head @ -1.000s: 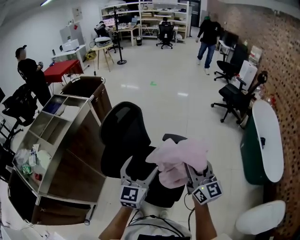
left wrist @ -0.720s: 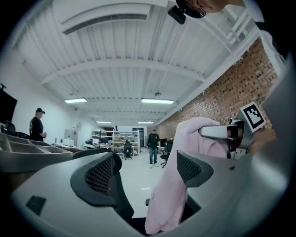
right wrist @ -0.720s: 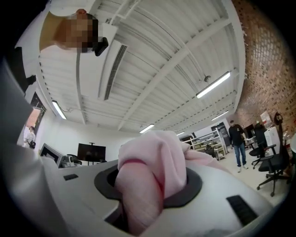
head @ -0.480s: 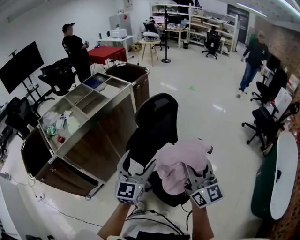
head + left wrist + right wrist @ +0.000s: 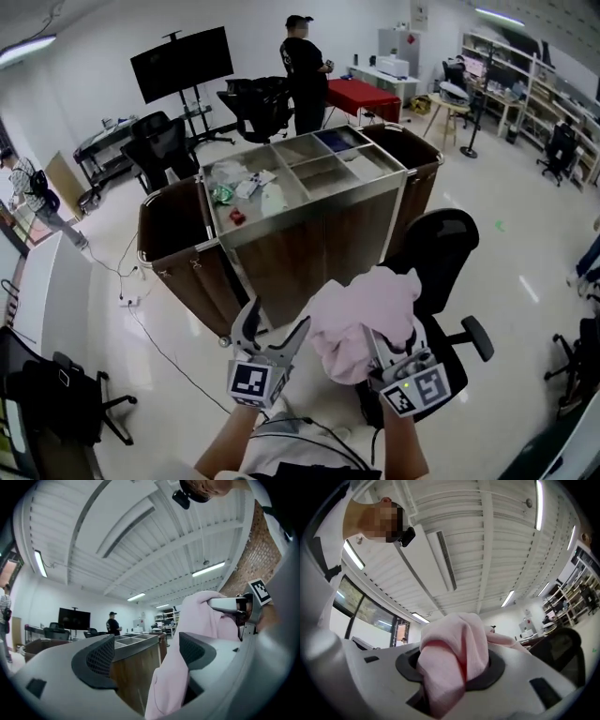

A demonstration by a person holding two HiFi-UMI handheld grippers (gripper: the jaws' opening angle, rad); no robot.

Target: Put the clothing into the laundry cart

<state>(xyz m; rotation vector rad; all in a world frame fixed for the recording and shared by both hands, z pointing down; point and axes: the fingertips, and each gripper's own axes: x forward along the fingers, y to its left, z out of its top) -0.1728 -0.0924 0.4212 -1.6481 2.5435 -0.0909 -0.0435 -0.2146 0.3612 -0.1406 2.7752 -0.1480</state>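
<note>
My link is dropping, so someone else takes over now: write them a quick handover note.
Right claw: shut on the pink garment.
Left claw: open, empty, beside the garment.
Laundry cart: ahead, with the office chair in front of its right end.
Done: garment picked up.
Left: carry it to the cart, likely the brown bag at its left end, and release.

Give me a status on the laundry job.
Done: the pink garment is picked up. In hand: the right tool is shut on it; the left tool is open beside it, holding nothing. Left: the cart stands ahead, and the garment isn't in it yet.
</note>
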